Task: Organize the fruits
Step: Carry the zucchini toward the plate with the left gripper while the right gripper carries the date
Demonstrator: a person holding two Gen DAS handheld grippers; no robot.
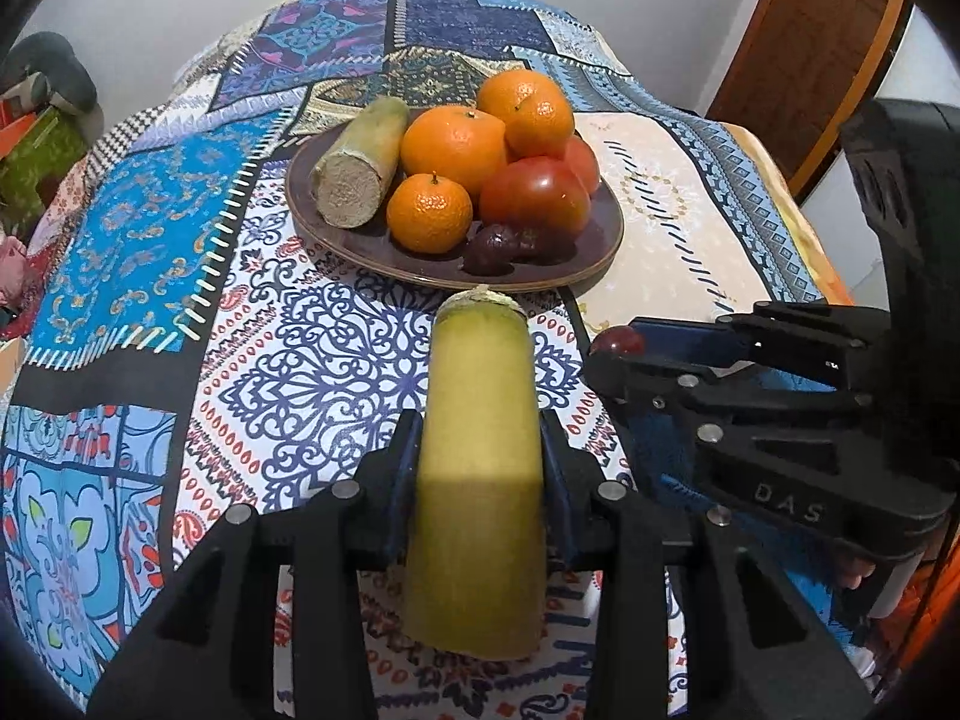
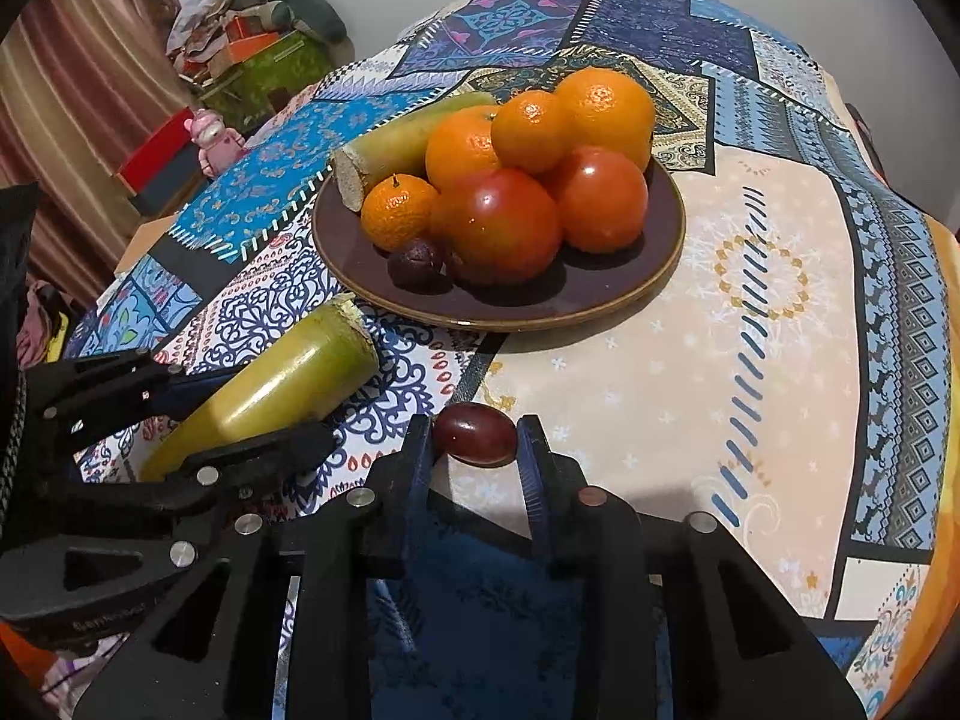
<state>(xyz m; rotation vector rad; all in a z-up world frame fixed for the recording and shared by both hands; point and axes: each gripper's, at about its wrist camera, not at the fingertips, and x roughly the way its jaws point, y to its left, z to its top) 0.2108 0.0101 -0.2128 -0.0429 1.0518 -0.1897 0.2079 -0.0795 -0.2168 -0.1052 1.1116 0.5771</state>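
Observation:
My left gripper [image 1: 480,444] is shut on a yellow-green sugarcane piece [image 1: 477,468], held above the tablecloth just in front of the brown plate [image 1: 576,276]. My right gripper [image 2: 475,450] is shut on a small dark-red jujube [image 2: 475,433], held right of the left gripper. The plate [image 2: 600,306] holds another sugarcane piece [image 1: 360,165], several oranges [image 1: 453,147], two red tomatoes [image 1: 534,198] and two small dark fruits [image 1: 492,247]. The right gripper also shows in the left wrist view [image 1: 618,348], the left gripper in the right wrist view [image 2: 240,414].
A patchwork tablecloth [image 1: 150,240] covers the table. A wooden door [image 1: 810,48] stands at the back right. Clutter with a green box [image 2: 264,69] and a pink toy [image 2: 213,138] sits beyond the table's left edge, next to a curtain [image 2: 72,90].

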